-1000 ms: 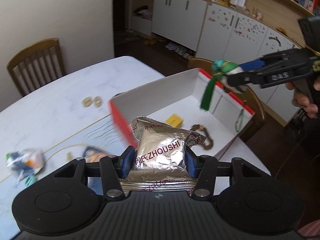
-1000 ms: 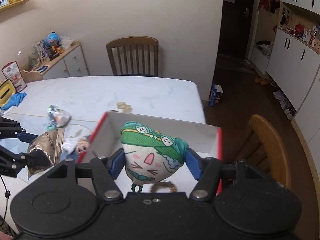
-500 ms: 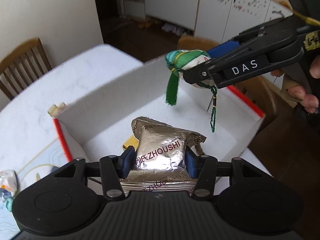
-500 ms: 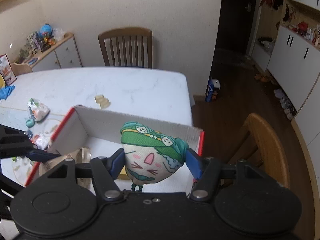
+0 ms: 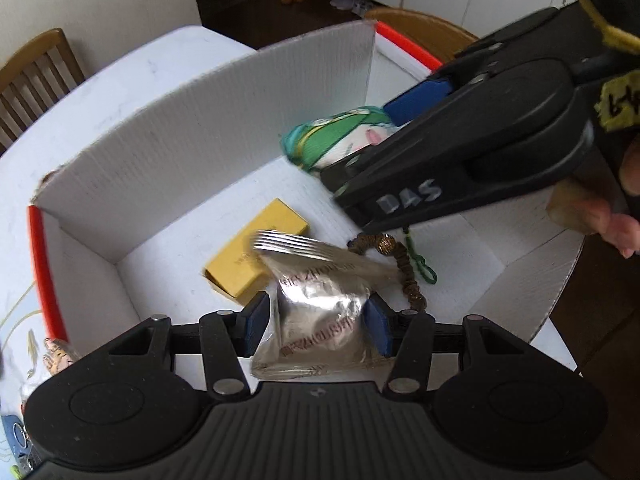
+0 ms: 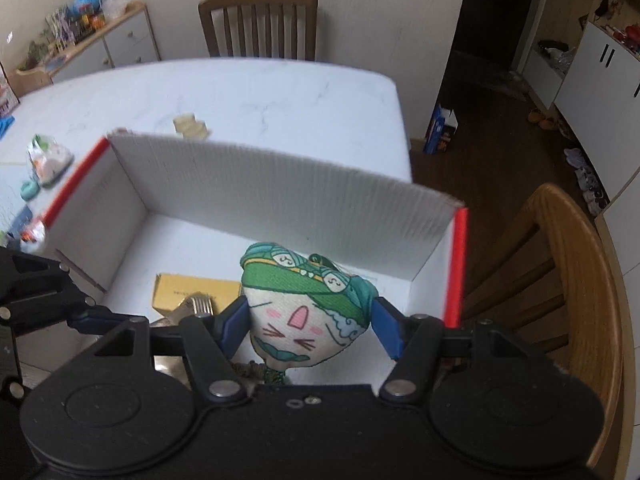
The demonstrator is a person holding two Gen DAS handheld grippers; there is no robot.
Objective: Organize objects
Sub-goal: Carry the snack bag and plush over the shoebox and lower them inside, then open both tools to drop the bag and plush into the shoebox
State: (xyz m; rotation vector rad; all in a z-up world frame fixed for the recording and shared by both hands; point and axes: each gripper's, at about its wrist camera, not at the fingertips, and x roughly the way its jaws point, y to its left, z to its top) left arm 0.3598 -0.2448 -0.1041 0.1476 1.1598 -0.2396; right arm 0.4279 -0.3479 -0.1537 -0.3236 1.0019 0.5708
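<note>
My left gripper [image 5: 316, 322] is shut on a silver foil snack packet [image 5: 320, 308], held low inside the white cardboard box [image 5: 208, 120] with red edges. My right gripper [image 6: 310, 330] is shut on a green and white fabric sachet [image 6: 304, 308] with a cartoon face, also down inside the box [image 6: 280, 184]. In the left wrist view the right gripper [image 5: 380, 136] crosses the box from the right, the sachet [image 5: 340, 140] at its tip. A yellow small box [image 5: 256, 252] and a brown bead bracelet [image 5: 408, 276] lie on the box floor.
The box stands on a white marble table [image 6: 248, 92]. Small packets [image 6: 48, 158] and two pale round pieces [image 6: 190, 126] lie on the table outside it. A wooden chair [image 6: 560, 272] stands at the right, another chair [image 6: 260, 20] at the far side.
Both grippers have come down into the box, each still holding its item. The box fills more of both views now.
</note>
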